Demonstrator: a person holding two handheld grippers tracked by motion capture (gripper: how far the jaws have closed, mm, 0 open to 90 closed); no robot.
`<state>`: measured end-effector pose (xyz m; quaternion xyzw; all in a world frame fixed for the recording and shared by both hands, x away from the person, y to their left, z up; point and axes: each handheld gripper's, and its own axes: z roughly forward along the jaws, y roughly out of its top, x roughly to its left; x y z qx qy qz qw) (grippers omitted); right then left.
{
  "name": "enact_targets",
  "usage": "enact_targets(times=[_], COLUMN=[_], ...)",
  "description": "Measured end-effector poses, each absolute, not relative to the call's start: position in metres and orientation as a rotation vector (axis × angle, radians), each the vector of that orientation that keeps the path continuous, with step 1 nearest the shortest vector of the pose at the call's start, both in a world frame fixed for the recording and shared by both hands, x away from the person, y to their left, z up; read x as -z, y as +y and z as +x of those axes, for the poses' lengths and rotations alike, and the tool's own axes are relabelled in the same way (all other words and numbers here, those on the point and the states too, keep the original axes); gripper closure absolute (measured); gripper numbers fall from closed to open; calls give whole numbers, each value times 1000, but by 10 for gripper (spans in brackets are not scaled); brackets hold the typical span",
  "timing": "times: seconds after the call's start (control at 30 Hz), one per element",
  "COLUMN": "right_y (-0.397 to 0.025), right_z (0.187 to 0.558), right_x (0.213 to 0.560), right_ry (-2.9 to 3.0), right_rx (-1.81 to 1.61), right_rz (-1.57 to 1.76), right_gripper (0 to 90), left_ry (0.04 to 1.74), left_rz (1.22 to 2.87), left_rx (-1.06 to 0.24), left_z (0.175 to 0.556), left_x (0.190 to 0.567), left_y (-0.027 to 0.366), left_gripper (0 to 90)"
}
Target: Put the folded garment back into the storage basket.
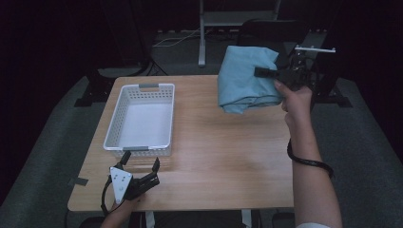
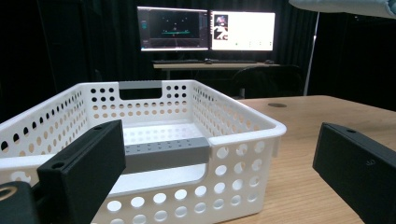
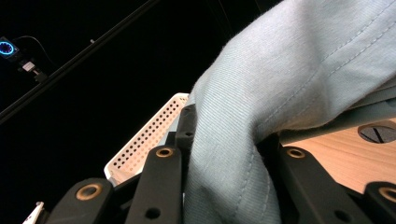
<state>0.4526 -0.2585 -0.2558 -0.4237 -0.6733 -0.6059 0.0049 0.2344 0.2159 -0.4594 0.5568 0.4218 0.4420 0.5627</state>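
Wooden table (image 1: 214, 152), one basket (image 1: 142, 116), one cloth (image 1: 244, 78)

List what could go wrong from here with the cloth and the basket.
1. The right gripper holds the folded cloth by one edge in the air; it may slip or unfold on the way.
2. The cloth looks bulky beside the basket; it may catch the rim or hang over it.
3. The left gripper rests open at the basket's near wall and steadies nothing; a push from the cloth could slide the light basket on the table.
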Motion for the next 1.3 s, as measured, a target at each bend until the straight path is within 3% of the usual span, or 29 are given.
enact_targets(times=[0.57, 1.3], right_y=[-235, -171], right_z=[460, 472], right_x=[254, 246], right_ry=[-2062, -2074], right_rx=[1929, 1945], right_rz=[-1278, -1193], right_gripper=[728, 728], left_ry=[990, 991], left_rz=[1311, 1314], left_rx=[-1039, -1038], left_z=[234, 235], left_x=[459, 459], left_y=[216, 216], left_gripper=[38, 38])
